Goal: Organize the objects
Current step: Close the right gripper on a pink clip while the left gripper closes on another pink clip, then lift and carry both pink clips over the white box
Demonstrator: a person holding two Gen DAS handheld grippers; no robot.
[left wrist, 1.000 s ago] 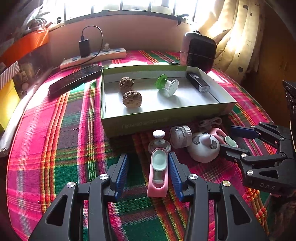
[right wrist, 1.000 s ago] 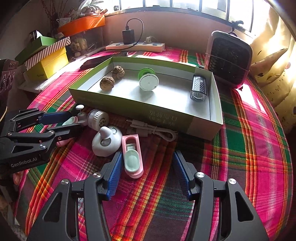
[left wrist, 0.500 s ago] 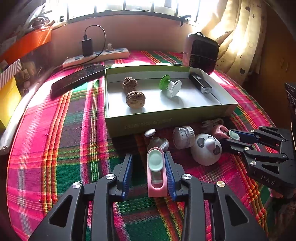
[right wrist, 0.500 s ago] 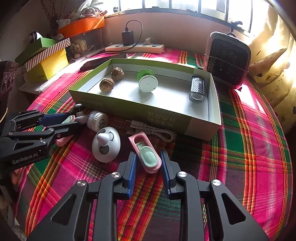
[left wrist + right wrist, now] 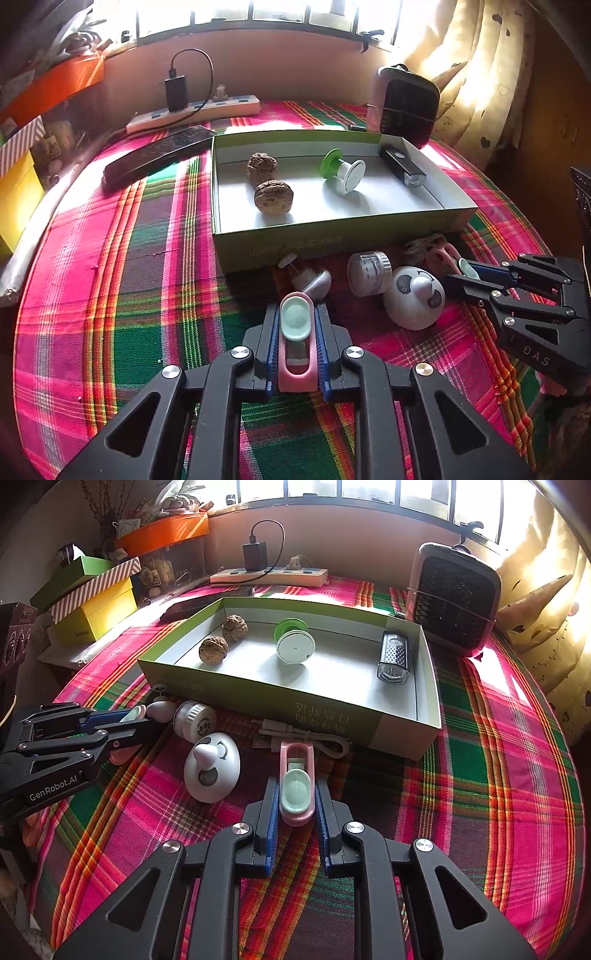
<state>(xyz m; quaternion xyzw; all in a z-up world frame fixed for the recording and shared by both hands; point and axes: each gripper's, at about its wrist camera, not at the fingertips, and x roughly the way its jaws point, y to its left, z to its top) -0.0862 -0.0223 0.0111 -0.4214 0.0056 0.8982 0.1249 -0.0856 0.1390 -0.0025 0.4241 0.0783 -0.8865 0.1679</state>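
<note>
My left gripper (image 5: 297, 314) is shut on a pink holder with a mint pad (image 5: 295, 363) that lies on the plaid cloth. My right gripper (image 5: 296, 786) is shut on a second pink and mint holder (image 5: 296, 755) near the box's front wall. Each gripper shows from the side in the other view: the right gripper (image 5: 463, 275) and the left gripper (image 5: 142, 716). Behind them stands a shallow green box (image 5: 332, 243) holding two walnuts (image 5: 273, 197), a green and white spool (image 5: 343, 170) and a black light (image 5: 402, 168).
Between the grippers lie a white round panda-faced gadget (image 5: 212, 768), a small white jar (image 5: 194, 720), a white knobbed piece (image 5: 310, 278) and a cable (image 5: 303, 738). Behind the box are a heater (image 5: 454, 598), a power strip (image 5: 269, 576), a dark remote (image 5: 155, 155) and stacked boxes (image 5: 92, 602).
Both grippers closed from open onto their pink holders. The right one's holder swung from slanted to straight between the fingers. Neither hand shifted noticeably.
</note>
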